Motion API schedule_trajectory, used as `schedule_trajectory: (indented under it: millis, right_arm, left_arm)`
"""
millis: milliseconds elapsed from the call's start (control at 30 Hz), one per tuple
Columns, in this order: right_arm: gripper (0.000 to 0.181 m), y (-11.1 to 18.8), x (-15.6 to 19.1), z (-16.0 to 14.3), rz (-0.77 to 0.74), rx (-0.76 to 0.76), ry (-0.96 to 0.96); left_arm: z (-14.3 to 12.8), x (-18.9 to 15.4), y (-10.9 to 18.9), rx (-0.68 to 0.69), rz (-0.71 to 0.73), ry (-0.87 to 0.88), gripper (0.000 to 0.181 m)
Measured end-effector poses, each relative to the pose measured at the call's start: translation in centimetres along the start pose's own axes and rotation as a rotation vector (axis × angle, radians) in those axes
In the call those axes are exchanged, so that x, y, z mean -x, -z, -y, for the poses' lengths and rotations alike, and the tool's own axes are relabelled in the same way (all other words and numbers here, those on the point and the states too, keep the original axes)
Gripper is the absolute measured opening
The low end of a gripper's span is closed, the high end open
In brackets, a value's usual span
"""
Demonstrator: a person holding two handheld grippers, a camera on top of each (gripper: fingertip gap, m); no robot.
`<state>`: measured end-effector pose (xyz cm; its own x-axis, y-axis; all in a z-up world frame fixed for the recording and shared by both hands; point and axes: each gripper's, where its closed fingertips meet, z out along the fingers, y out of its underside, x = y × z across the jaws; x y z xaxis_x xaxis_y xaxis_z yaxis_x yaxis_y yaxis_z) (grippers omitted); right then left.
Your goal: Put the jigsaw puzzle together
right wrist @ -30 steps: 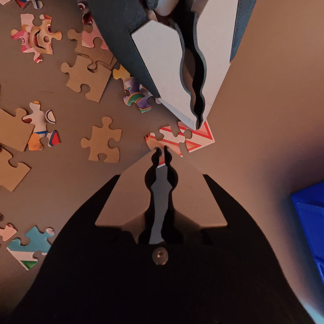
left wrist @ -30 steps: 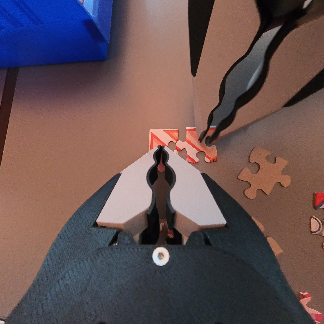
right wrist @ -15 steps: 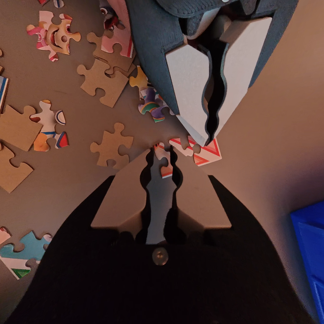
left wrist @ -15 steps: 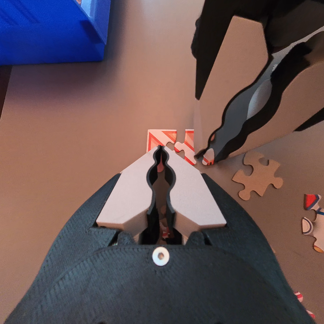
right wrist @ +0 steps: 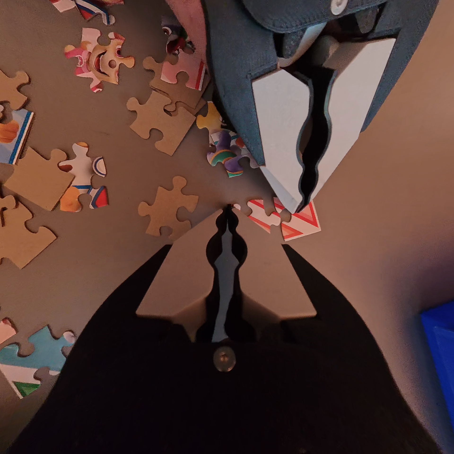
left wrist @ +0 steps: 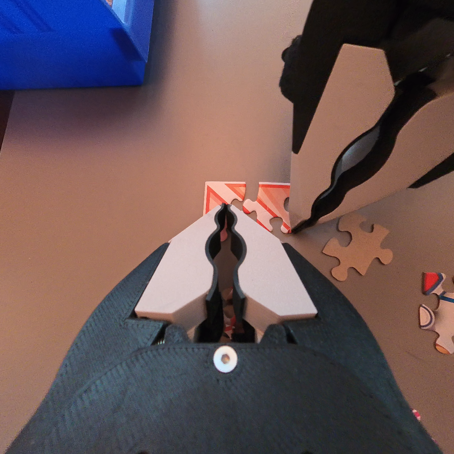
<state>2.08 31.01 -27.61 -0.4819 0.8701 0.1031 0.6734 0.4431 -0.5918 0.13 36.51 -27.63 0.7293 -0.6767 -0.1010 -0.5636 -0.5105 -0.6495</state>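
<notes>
Brown tabletop (left wrist: pixel 122 221). Red-and-white striped corner puzzle piece (left wrist: pixel 222 194) lies flat; left gripper (left wrist: pixel 226 207), fingers pressed together, rests on it. Beside it, striped edge piece (left wrist: pixel 267 208); right gripper (right wrist: pixel 228 208), fingertips closed, touches its far corner.

A plain brown matte tabletop (left wrist: pixel 122 159) is carrying two red-and-white striped cardboard puzzle pieces (left wrist: pixel 267 206) lying just beside each other, loose face-down brown pieces (right wrist: pixel 169 208), scattered cartoon-printed pieces (right wrist: pixel 98 61), and a bright blue box (left wrist: pixel 68 41) sitting well apart.
</notes>
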Motion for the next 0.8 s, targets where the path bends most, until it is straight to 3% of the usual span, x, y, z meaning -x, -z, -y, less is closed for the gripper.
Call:
schedule_trajectory:
  millis: [100,167,467,800]
  right_arm:
    - [0.000,0.11,0.02,-0.10,-0.022,-0.001,0.006]
    - [0.009,0.15,-0.36,-0.12,-0.042,-0.004,0.003]
    - [0.003,0.07,-0.22,-0.09,0.001,-0.069,-0.025]
    - [0.000,-0.06,-0.06,0.08,-0.084,-0.059,0.076]
  left_arm:
    - [-0.01,0.00,0.01,-0.003,-0.012,0.010,0.000]
    - [-0.01,-0.01,0.02,-0.003,-0.014,0.012,0.000]
    - [-0.02,-0.51,0.07,-0.009,-0.034,0.022,0.000]
    - [-0.16,-0.91,0.09,-0.010,-0.075,0.070,0.000]
